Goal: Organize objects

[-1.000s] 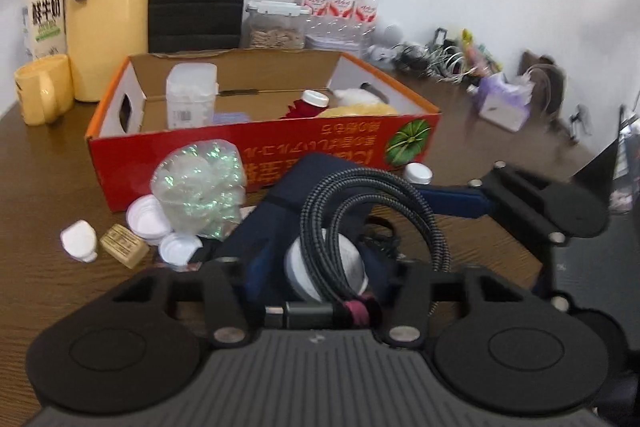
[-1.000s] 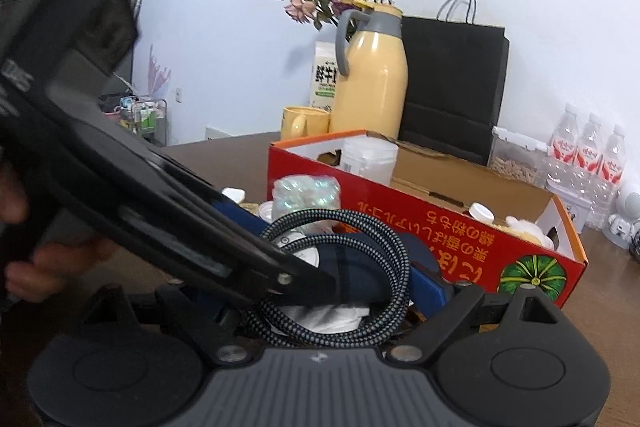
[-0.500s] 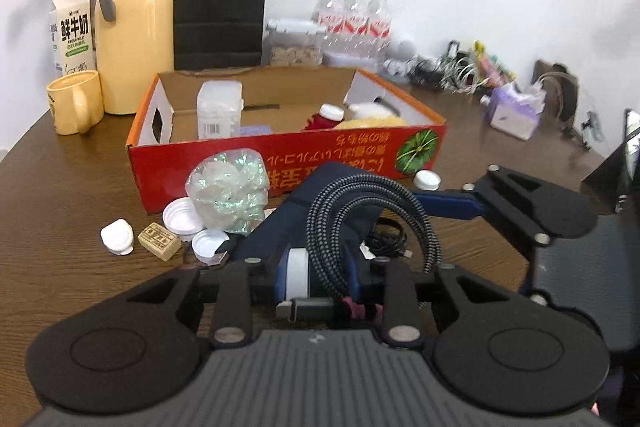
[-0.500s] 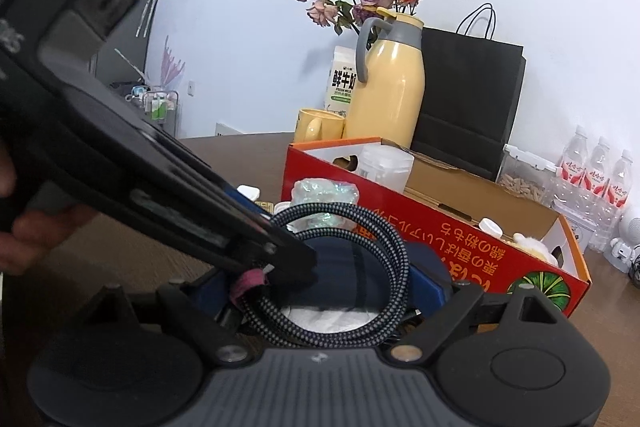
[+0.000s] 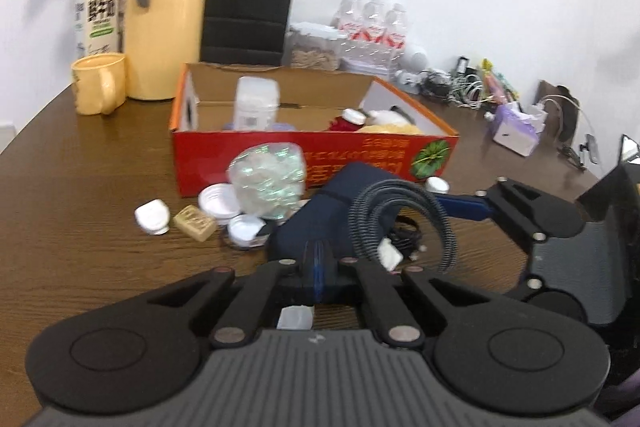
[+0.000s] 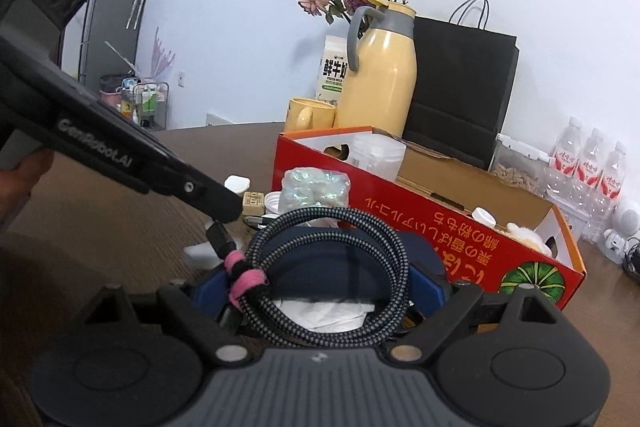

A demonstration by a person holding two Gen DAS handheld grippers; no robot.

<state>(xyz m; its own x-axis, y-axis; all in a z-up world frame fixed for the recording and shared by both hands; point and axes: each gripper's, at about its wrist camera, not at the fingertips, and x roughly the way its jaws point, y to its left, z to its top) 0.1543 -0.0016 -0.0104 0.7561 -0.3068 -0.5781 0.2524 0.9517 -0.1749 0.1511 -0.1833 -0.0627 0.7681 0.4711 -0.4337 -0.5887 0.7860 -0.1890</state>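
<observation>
Left wrist view: the left gripper (image 5: pixel 318 269) is clenched, its blue tips pressed together with nothing visible between them, just before a dark blue pouch (image 5: pixel 320 219) on the desk (image 5: pixel 80 187). A coiled cable (image 5: pixel 400 211) stands on the pouch, near the red box (image 5: pixel 312 159).

Right wrist view: the right gripper (image 6: pixel 320 287) stands wide around the pouch (image 6: pixel 340 259) and cable (image 6: pixel 332 267); whether its pads press the pouch I cannot tell. The left gripper (image 6: pixel 224 205) ends just above the cable's pink tie (image 6: pixel 244 277).

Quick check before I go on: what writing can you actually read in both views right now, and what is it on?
"GenRobot.AI": side of the left tongs.
"鲜牛奶": milk carton.
Red box: upside-down Japanese print beside a pumpkin picture; I can't read it reliably.
Water bottles: red labels, too small.
White jar in the box: label blurred.
</observation>
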